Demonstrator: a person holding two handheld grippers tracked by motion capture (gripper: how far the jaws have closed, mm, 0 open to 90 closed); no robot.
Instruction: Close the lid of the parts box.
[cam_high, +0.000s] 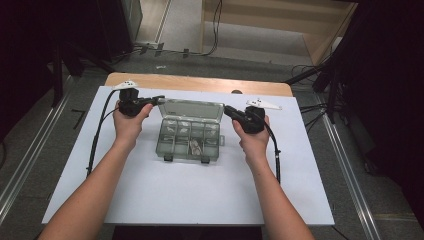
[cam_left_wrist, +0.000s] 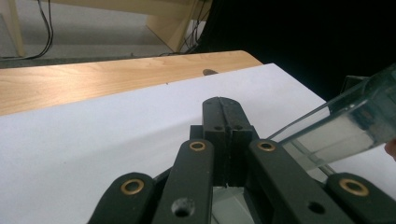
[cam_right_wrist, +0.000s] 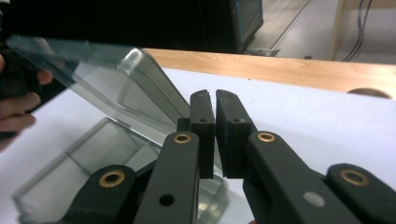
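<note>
The left tongs (cam_high: 161, 99) sit with jaws pressed together at the left corner of the lid (cam_high: 194, 109); whether the lid edge is pinched between them cannot be told. The right tongs (cam_high: 227, 109) have jaws almost together, a thin gap between them, at the lid's right edge. The lid stands raised over a clear box (cam_high: 189, 139), whose compartments hold small parts, on the white tabletop (cam_high: 165, 195).
</note>
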